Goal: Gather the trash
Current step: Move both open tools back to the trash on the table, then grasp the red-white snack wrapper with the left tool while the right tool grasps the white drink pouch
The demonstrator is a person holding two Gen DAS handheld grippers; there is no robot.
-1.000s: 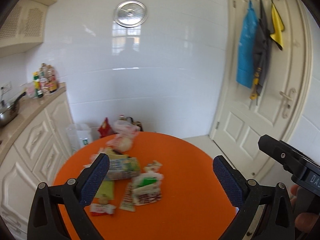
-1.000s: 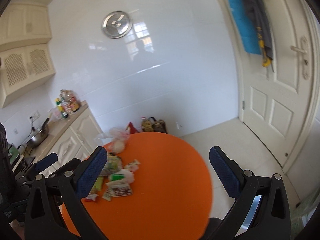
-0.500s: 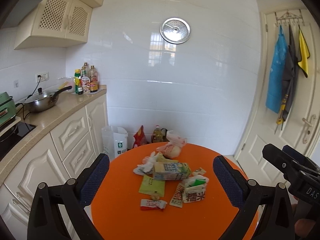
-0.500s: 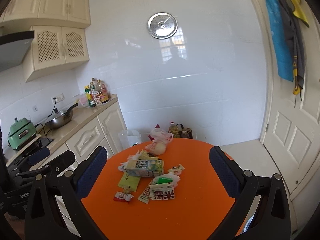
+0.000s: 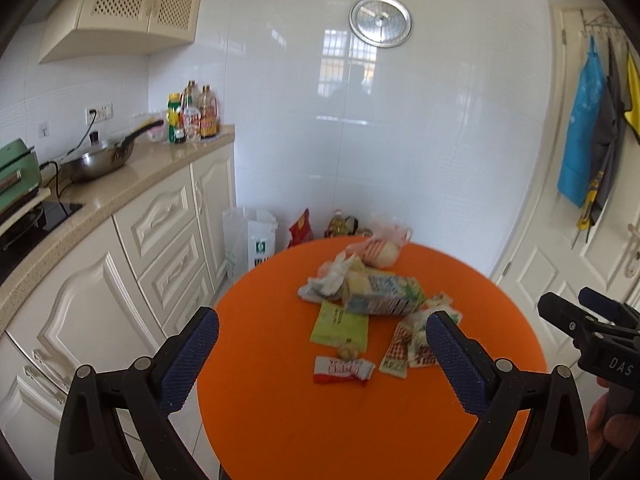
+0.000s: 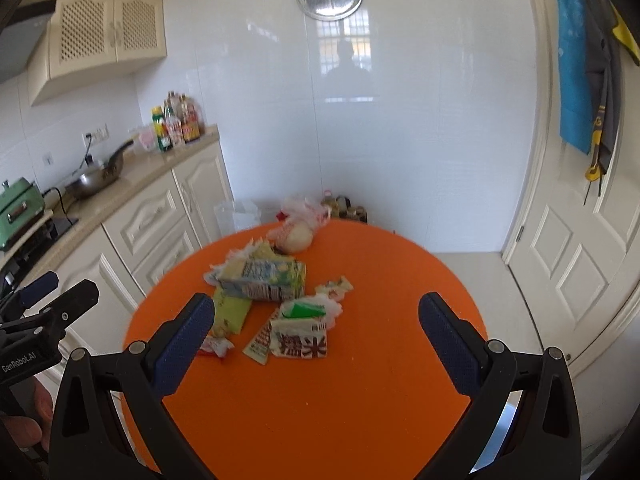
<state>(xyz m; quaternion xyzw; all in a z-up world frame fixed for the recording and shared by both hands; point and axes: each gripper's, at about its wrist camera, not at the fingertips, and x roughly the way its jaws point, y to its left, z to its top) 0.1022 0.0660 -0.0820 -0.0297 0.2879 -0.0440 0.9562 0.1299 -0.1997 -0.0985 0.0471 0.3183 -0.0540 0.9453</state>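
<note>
Your left gripper point(image 5: 322, 354) is wide open and holds nothing, and it hangs above the near left part of the orange table point(image 5: 280, 420). You have both claws up and open, I think, so you can look over the trash before you pick a piece. On the floor to the left, by the cupboards, stands a white bag point(image 5: 250, 240); it may be for the trash, but I cannot tell. The trash sits in a small heap past the middle of the table. On the left of the heap lies a flat green packet point(image 5: 339, 324), its long side running away from you. Just in front of it lies a red and white wrapper point(image 5: 343, 370), its long side going left to right. Behind them lies a milk carton point(image 6: 262, 278) on its side, long way across the table. At the back sits a pink bag point(image 6: 296, 228) with something round in it. Your right gripper point(image 6: 314, 338) is wide open too, with nothing in it.
</note>
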